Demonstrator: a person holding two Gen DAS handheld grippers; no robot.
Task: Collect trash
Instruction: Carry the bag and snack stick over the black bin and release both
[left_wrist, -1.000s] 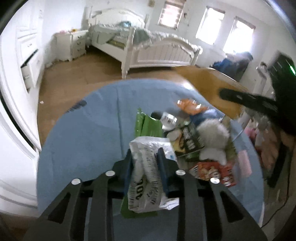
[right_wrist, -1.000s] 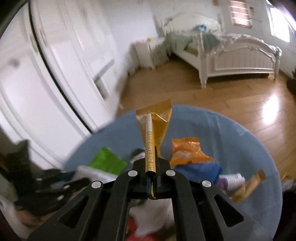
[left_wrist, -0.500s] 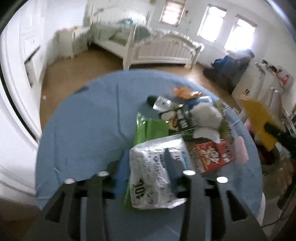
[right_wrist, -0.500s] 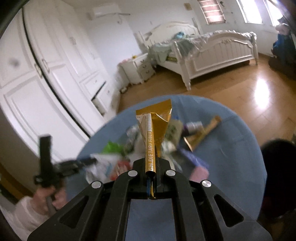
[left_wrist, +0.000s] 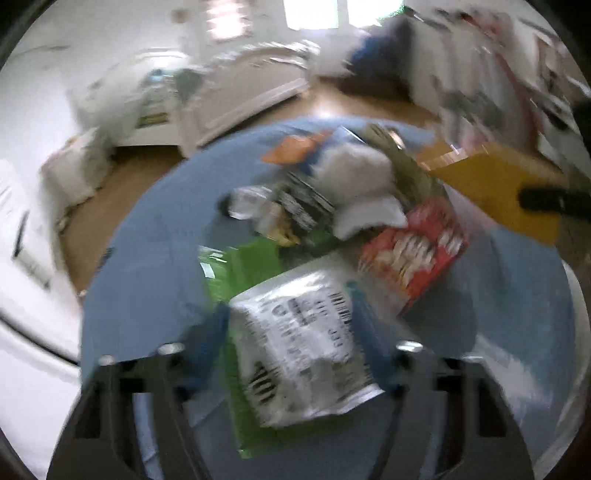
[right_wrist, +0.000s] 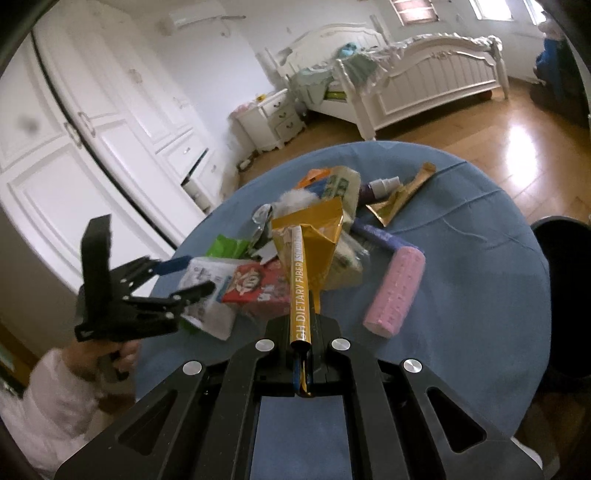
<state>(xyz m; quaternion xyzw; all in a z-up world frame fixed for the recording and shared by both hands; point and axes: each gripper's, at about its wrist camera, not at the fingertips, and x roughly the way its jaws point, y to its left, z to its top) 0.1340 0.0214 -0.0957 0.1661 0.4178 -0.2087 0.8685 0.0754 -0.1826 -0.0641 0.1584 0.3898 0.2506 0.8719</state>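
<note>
On the round table with a blue cloth (right_wrist: 461, 295) lies a pile of trash. My right gripper (right_wrist: 303, 328) is shut on a golden wrapper (right_wrist: 306, 236), which stands up from its fingers above the pile. The same golden wrapper (left_wrist: 495, 188) shows at the right of the blurred left wrist view. My left gripper (left_wrist: 291, 332) straddles a white printed packet (left_wrist: 306, 339) lying on a green packet (left_wrist: 255, 266). Its jaws are closing with the packet between them, and the pads flank its edges without squeezing it. Seen from the right wrist, the left gripper (right_wrist: 181, 280) is at the table's left edge.
The pile holds a red box (left_wrist: 413, 251), a white fluffy wad (left_wrist: 354, 173), an orange packet (left_wrist: 291, 147), a pink roll (right_wrist: 397, 291), a purple tube (right_wrist: 376, 234) and a small bottle (right_wrist: 384, 184). A dark bin (right_wrist: 561, 258) stands right of the table. A white-sleeved arm (right_wrist: 55, 398) is lower left.
The left jaws went from pinching the white packet to standing wide around it, and that view rolled. The right gripper drew back from the pile with the golden wrapper.
</note>
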